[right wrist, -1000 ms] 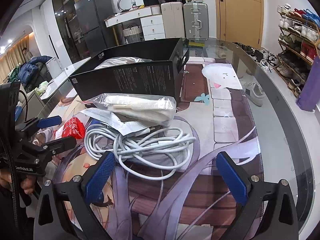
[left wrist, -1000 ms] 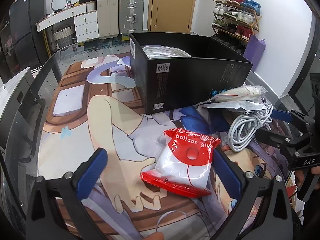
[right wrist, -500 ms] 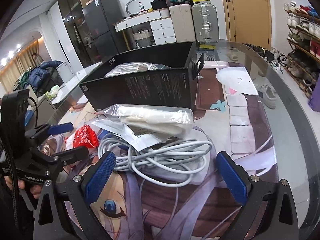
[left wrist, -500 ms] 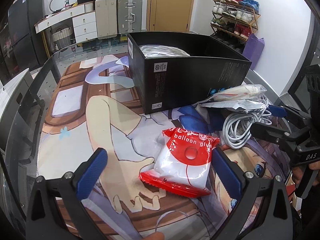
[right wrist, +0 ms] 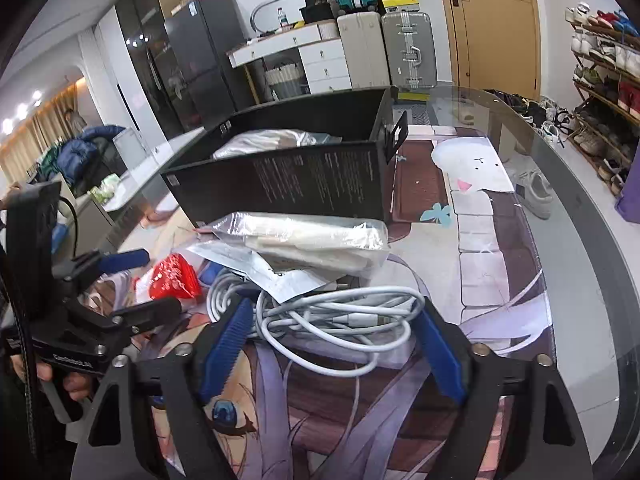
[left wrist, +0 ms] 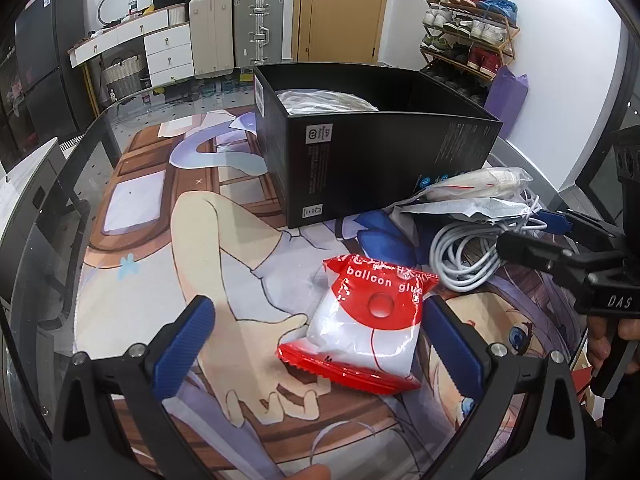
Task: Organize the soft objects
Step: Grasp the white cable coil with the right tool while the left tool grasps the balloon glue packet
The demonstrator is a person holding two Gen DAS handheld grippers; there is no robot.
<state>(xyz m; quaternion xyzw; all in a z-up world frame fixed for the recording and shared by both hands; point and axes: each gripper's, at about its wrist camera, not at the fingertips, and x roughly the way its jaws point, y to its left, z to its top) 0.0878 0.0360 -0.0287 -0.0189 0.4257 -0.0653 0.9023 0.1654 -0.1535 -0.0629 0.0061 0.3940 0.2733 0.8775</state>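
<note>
A red and white balloon glue packet point(left wrist: 366, 328) lies on the printed mat, between the open fingers of my left gripper point(left wrist: 316, 344), near its right finger. It also shows in the right wrist view point(right wrist: 174, 276). A coil of white cable point(right wrist: 332, 316) lies between the open fingers of my right gripper point(right wrist: 336, 340), which also shows at the right of the left wrist view point(left wrist: 532, 232). A clear bag with a cream item point(right wrist: 316, 236) rests on the cable. The black box point(left wrist: 372, 148) behind holds a plastic-wrapped item point(left wrist: 324, 102).
A flat silvery packet point(right wrist: 256, 268) lies under the clear bag. The glass table's curved edge point(right wrist: 592, 264) runs along the right. The left gripper point(right wrist: 120, 284) stands at the left of the right wrist view. Suitcases, drawers and a shoe rack line the room behind.
My right gripper has moved forward over the cable coil, so its fingers now straddle the coil. My left gripper has stayed around the glue packet.
</note>
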